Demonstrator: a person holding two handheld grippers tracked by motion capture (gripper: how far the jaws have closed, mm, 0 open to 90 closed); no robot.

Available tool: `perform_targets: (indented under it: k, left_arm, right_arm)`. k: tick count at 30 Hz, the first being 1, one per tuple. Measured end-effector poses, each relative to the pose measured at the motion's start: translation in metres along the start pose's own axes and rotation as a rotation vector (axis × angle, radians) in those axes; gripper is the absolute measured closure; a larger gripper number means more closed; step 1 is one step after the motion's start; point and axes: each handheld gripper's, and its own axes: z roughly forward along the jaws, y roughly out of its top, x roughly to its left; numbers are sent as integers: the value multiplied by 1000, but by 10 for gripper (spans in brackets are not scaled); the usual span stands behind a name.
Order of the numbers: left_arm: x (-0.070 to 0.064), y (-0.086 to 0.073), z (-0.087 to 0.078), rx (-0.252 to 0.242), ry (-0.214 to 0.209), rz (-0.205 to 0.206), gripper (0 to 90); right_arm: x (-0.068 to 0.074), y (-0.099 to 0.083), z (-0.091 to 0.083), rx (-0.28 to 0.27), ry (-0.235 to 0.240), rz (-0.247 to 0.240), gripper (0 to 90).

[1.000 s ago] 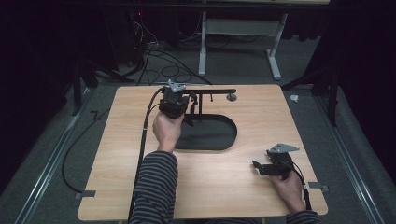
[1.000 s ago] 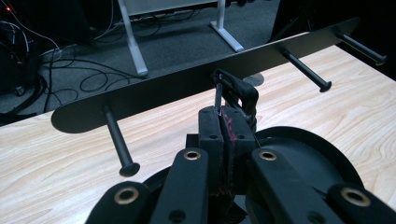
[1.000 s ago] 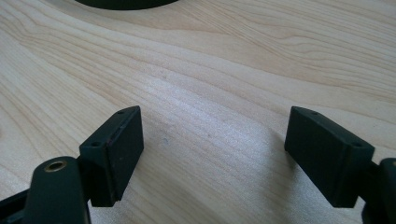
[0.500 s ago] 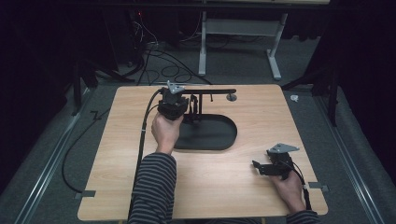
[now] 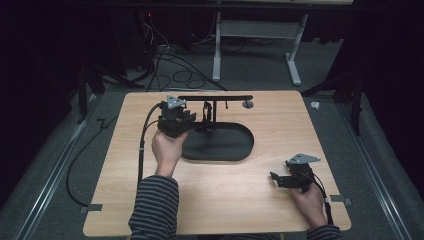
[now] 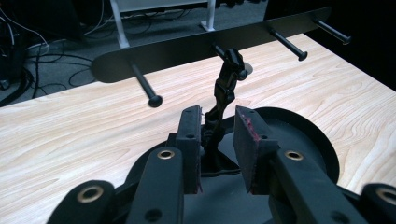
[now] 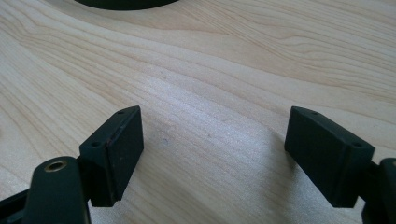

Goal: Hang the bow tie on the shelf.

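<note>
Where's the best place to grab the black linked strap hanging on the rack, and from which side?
Probably its lower stretch, just above the oval base, coming from the person's side. The strap hangs narrow and near-upright from the rack bar, so pads can close on its two flanks. The left claw straddles it there, jaws apart.

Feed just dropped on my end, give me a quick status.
Left gripper fingers straddling black strap hanging from rack peg, not closed on it. Right gripper open, idle over bare table. Nothing blocking.
</note>
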Motion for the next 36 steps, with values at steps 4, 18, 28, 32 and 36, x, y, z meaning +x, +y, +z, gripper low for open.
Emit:
perform_targets:
  k: [4,18,28,32,36]
  left_arm:
    - [0,-1,-10,-16,-16,7,693]
    - [5,-17,-38,-35,18,15,618]
    - [13,-29,-56,-49,7,-21,576]
    - [15,-34,-64,-51,9,-29,561]
    - [16,-38,-71,-50,14,-38,551]
  right_arm:
    - [0,0,0,0,0,1,206]
    - [0,0,0,-1,-1,0,206]
    - [0,0,0,2,-1,0,206]
    - [0,0,0,1,-1,0,206]
    - [0,0,0,1,-2,1,206]
